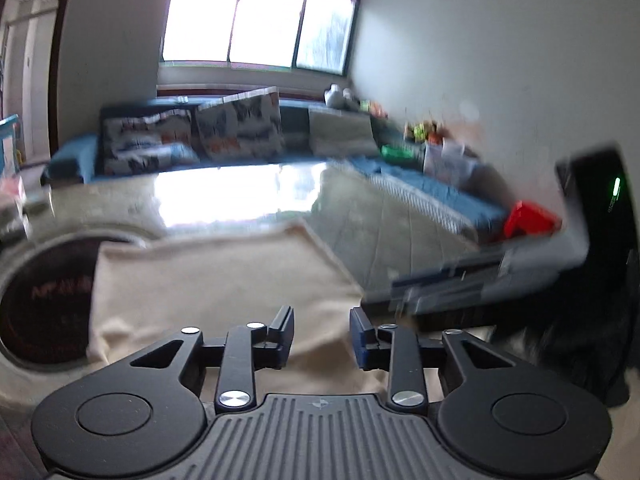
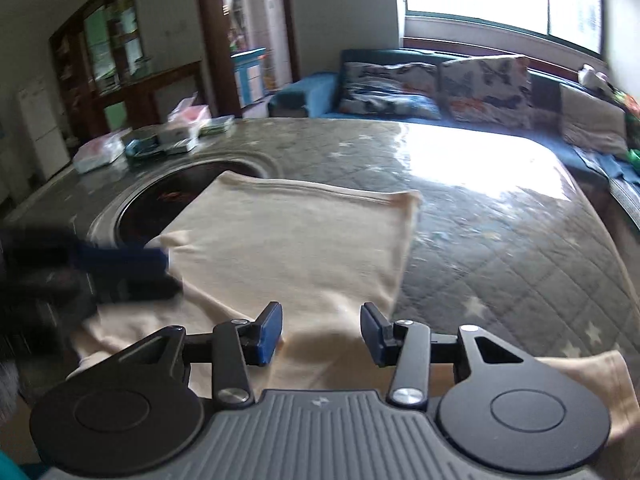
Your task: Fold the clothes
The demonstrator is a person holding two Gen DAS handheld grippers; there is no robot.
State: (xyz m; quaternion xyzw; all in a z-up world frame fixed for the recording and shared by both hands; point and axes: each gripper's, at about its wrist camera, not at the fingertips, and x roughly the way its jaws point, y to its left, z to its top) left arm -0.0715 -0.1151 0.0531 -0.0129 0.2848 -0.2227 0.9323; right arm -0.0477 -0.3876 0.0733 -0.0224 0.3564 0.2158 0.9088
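A cream garment (image 2: pixel 296 248) lies folded on the grey quilted table cover (image 2: pixel 500 248), partly over a round dark inset (image 2: pixel 168 196). My right gripper (image 2: pixel 321 334) hovers open over its near edge, nothing between the blue pads. In the left wrist view the same cream garment (image 1: pixel 216 280) spreads ahead of my left gripper (image 1: pixel 322 336), which is open and empty above the cloth. The left gripper also shows blurred at the left of the right wrist view, its blue fingers (image 2: pixel 132 260) at the garment's left edge. The right gripper appears blurred at the right of the left wrist view (image 1: pixel 460 280).
Packets and boxes (image 2: pixel 160 136) sit at the table's far left. A blue sofa with patterned cushions (image 2: pixel 440 84) runs behind the table under a bright window (image 1: pixel 256 16). A red object (image 1: pixel 532 216) and toys lie on the sofa's right part.
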